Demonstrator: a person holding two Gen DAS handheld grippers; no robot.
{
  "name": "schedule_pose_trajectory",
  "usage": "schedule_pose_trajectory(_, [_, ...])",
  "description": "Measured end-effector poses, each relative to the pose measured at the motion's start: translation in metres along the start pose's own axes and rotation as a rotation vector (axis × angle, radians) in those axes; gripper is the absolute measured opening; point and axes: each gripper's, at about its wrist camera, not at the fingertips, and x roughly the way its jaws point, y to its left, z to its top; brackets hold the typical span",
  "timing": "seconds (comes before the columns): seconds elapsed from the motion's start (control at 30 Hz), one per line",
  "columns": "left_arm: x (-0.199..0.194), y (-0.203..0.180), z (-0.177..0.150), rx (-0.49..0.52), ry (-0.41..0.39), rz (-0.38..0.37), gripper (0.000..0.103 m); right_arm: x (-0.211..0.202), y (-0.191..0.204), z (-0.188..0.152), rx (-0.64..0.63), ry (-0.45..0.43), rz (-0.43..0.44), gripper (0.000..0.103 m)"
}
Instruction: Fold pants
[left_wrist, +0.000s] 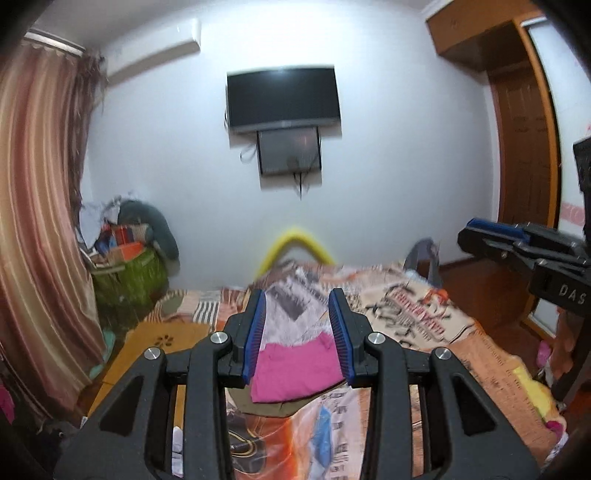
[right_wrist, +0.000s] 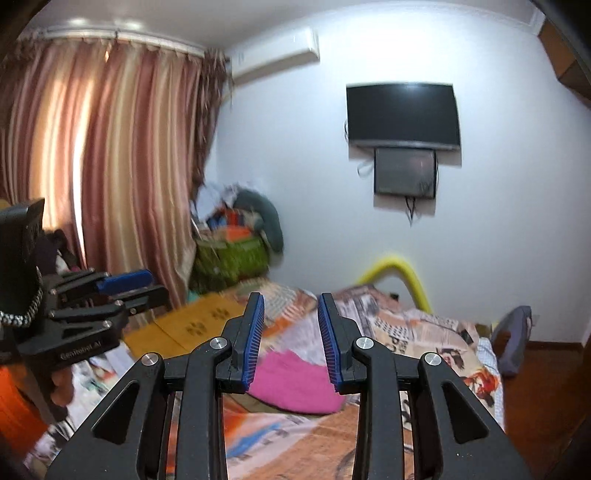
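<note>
Left wrist view: both gaping, empty, the left gripper (left_wrist: 297, 332) and right gripper (right_wrist: 291, 338) risk rumpling the folded pink fabric pants (left_wrist: 295, 371) if they snag them.

We saw the pink pants (left_wrist: 291, 373) lying folded into a compact, flat rectangle on the patterned bedspread (left_wrist: 417, 314), partly resting on an olive garment (left_wrist: 273, 406) beneath them.
</note>
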Motion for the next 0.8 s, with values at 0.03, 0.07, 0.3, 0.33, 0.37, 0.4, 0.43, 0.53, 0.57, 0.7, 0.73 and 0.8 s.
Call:
schedule_pose_trajectory(0.03, [-0.017, -0.004, -0.001, -0.013, -0.026, -0.003, 0.036, -0.006, 0.002, -0.001, 0.009, -0.017, 0.006, 0.028])
schedule_pose_trajectory(0.07, [-0.026, -0.006, -0.002, -0.018, -0.041, -0.002, 0.036, -0.013, 0.005, -0.002, 0.018, -0.034, 0.008, 0.028])
schedule_pose_trajectory(0.3, [-0.075, -0.019, -0.022, -0.068, -0.107, 0.004, 0.038, -0.040, 0.017, -0.021, 0.058, -0.081, 0.012, 0.037])
schedule_pose_trajectory(0.33, [-0.077, -0.020, -0.025, -0.073, -0.107, 0.004, 0.041, -0.043, 0.018, -0.024, 0.062, -0.084, 0.007, 0.041])
schedule_pose_trajectory(0.37, [-0.082, -0.022, -0.029, -0.082, -0.106, 0.002, 0.043, -0.047, 0.018, -0.025, 0.064, -0.086, 0.002, 0.043])
schedule_pose_trajectory(0.4, [-0.084, -0.022, -0.032, -0.087, -0.108, 0.002, 0.047, -0.049, 0.018, -0.027, 0.068, -0.089, -0.006, 0.045])
schedule_pose_trajectory(0.43, [-0.089, -0.025, -0.037, -0.086, -0.115, 0.009, 0.052, -0.052, 0.020, -0.029, 0.071, -0.089, -0.014, 0.048])
schedule_pose_trajectory(0.53, [-0.098, -0.032, -0.046, -0.079, -0.125, 0.038, 0.074, -0.058, 0.019, -0.032, 0.079, -0.093, -0.042, 0.072])
schedule_pose_trajectory(0.57, [-0.098, -0.033, -0.048, -0.084, -0.126, 0.039, 0.078, -0.061, 0.020, -0.033, 0.082, -0.098, -0.056, 0.076])
schedule_pose_trajectory(0.7, [-0.098, -0.036, -0.054, -0.088, -0.120, 0.034, 0.091, -0.070, 0.020, -0.036, 0.088, -0.109, -0.092, 0.099])
schedule_pose_trajectory(0.73, [-0.098, -0.036, -0.055, -0.086, -0.121, 0.035, 0.094, -0.071, 0.020, -0.036, 0.092, -0.110, -0.094, 0.103])
schedule_pose_trajectory(0.8, [-0.098, -0.039, -0.057, -0.082, -0.129, 0.031, 0.098, -0.073, 0.020, -0.037, 0.093, -0.115, -0.106, 0.103])
